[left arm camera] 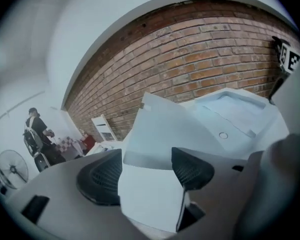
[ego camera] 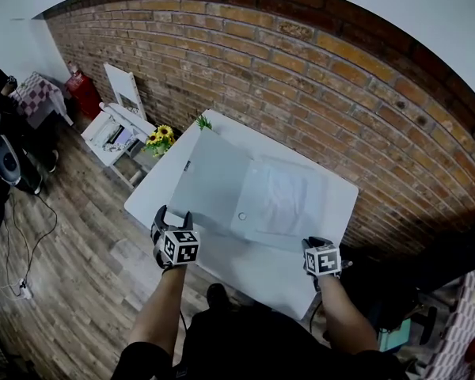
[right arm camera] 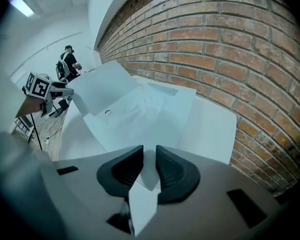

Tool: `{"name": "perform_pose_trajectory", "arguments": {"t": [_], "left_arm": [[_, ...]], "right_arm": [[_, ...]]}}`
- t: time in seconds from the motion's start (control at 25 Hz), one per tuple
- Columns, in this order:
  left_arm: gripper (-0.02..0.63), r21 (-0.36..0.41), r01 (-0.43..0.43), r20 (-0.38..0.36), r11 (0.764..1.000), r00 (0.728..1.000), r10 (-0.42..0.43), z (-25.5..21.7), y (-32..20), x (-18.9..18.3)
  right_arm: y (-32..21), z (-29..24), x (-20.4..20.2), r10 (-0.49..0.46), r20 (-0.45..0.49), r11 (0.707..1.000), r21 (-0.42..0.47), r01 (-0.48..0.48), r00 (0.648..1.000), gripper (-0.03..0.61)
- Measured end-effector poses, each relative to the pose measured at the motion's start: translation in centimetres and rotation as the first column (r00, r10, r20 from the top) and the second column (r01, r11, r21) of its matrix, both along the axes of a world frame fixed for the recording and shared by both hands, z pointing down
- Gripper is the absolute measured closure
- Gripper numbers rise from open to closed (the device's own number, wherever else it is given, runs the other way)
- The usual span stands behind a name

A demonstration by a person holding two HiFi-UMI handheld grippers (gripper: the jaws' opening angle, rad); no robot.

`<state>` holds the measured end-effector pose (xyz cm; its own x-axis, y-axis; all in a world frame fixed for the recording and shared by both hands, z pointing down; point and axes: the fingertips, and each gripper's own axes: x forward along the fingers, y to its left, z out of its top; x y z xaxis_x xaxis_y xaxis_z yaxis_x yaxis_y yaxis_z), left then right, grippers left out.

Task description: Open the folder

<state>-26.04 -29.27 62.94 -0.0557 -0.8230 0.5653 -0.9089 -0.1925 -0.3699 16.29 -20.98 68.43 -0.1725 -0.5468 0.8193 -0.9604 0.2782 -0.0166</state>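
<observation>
The folder (ego camera: 279, 200) lies on the white table (ego camera: 245, 275), just before the brick wall (ego camera: 324, 77). I find it open. Its cover (ego camera: 210, 182) is swung out to the left and reaches past the table's left edge. The inner pocket and the sheets in it are bare to view, with the snap (ego camera: 242, 216) showing at the pocket's near left corner. Whether the cover lies flat or rests at a slant I cannot tell; from the left gripper view it looks raised.

I judge the task all but done. What is left is to let the cover settle and to take both tools away.

Left gripper (left arm camera: 142, 173): jaws spread wide. A white edge, seemingly the cover's near corner, stands between the pads, and neither pad presses on it.

Right gripper (right arm camera: 150, 168): jaws drawn close, pinching a thin white corner. I take it for the folder's near right corner, held down against the table.
</observation>
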Motion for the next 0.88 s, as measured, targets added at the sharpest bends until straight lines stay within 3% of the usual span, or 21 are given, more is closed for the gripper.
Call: {"name": "perform_pose_trajectory", "arguments": {"t": [0.28, 0.4, 0.48, 0.6, 0.76, 0.88], "left_arm": [[0.288, 0.034, -0.116, 0.153, 0.993, 0.982, 0.109, -1.5, -0.4, 1.2], [0.359, 0.035, -0.189, 0.174, 0.981, 0.968, 0.181, -1.8, -0.3, 2.4], [0.395, 0.031, -0.22, 0.15, 0.975, 0.965, 0.213, -1.9, -0.1, 2.9], [0.396, -0.029, -0.227, 0.092, 0.974, 0.969, 0.228, -0.8, -0.1, 3.1], [0.396, -0.129, -0.187, 0.02, 0.974, 0.981, 0.191, 1.5, -0.3, 2.4], [0.396, -0.12, -0.167, -0.038, 0.979, 0.986, 0.164, 1.4, -0.5, 2.6]], "right_arm": [[0.1, 0.0, 0.1, 0.011, 0.003, 1.0, 0.005, -0.011, 1.0, 0.488], [0.1, 0.0, 0.0, 0.019, 0.012, 1.0, 0.004, -0.02, 1.0, 0.488], [0.1, 0.0, 0.0, 0.031, 0.022, 1.0, 0.001, -0.032, 0.999, 0.488], [0.2, 0.0, 0.1, 0.048, 0.038, 0.999, 0.0, -0.048, 0.998, 0.489], [-0.4, -1.2, -0.3, 0.04, 0.079, 0.999, 0.028, -0.042, 0.996, 0.489], [-1.7, -3.2, -1.5, 0.012, 0.134, 0.995, 0.1, -0.026, 0.991, 0.503]]}}
